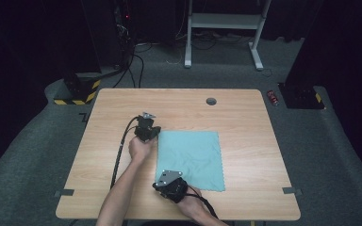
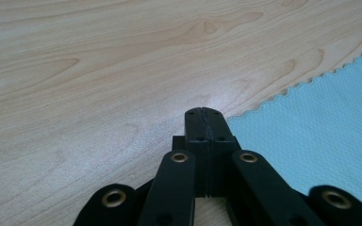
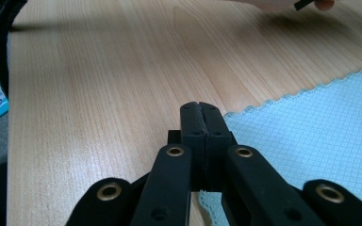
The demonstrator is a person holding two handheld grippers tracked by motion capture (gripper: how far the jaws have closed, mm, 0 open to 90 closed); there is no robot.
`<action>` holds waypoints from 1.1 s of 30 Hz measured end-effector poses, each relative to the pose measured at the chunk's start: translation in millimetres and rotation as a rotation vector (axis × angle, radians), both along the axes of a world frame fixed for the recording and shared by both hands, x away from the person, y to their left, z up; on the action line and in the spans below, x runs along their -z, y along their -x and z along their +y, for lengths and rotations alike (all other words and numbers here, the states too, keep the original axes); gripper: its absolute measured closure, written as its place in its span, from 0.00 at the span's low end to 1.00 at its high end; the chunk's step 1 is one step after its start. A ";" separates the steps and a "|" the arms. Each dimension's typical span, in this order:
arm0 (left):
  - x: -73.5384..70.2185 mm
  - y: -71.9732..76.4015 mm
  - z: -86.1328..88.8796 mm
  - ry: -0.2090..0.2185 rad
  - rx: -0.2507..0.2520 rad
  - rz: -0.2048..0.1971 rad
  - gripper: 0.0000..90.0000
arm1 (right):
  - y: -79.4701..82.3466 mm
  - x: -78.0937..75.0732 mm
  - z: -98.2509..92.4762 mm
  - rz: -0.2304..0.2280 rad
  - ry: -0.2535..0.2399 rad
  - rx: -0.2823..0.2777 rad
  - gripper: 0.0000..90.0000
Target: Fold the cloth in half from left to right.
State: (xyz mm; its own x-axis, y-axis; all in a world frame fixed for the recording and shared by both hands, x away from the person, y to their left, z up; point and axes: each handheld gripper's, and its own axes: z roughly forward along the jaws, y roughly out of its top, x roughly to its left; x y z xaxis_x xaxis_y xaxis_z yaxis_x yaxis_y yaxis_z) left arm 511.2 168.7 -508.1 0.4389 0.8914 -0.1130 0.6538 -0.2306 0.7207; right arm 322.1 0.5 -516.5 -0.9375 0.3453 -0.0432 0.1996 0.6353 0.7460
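In the high view, one teal cloth (image 1: 191, 160) is seen lying flat on a light wooden desk (image 1: 245, 117), a little toward the near side of its middle. Two tools are counted. The left tool (image 1: 152, 136) is set at the far left corner of the cloth, and the right tool (image 1: 162, 186) at its near left corner. One round grommet (image 1: 211, 101) is sunk into the desk beyond the cloth. Two strips of tape (image 1: 292, 190) are stuck near the desk's near edge, one to each side of the cloth. The desk is surrounded by grey carpet, with a white frame (image 1: 224, 28) and dark cabinets beyond it. The person's forearms are cut off by the bottom edge.

In the left gripper view, the jaws of the left tool (image 2: 202, 110) are seen clenched together at the cloth's corner (image 2: 320, 127), which lies just to their right. Whether fabric is pinched between them cannot be made out.

In the right gripper view, the right tool (image 3: 199, 106) is likewise clenched at a scalloped corner of the cloth (image 3: 311, 136). A grip on the fabric cannot be confirmed. The left hand (image 3: 283, 4) is cut off at the top edge, beyond the cloth.
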 end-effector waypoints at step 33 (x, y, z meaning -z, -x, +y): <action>-41.5 8.4 44.3 -0.012 -0.023 -0.031 1.00 | 2.5 -37.6 26.9 -0.008 -0.112 -0.047 1.00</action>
State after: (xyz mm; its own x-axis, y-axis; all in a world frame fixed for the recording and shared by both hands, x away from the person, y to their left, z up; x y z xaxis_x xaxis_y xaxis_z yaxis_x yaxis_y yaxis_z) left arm 502.8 213.0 -466.6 0.4216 0.9024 -0.0894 0.6367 -0.2244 0.7377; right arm 319.6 27.4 -479.0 -0.9524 0.3045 -0.0139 0.1659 0.5562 0.8143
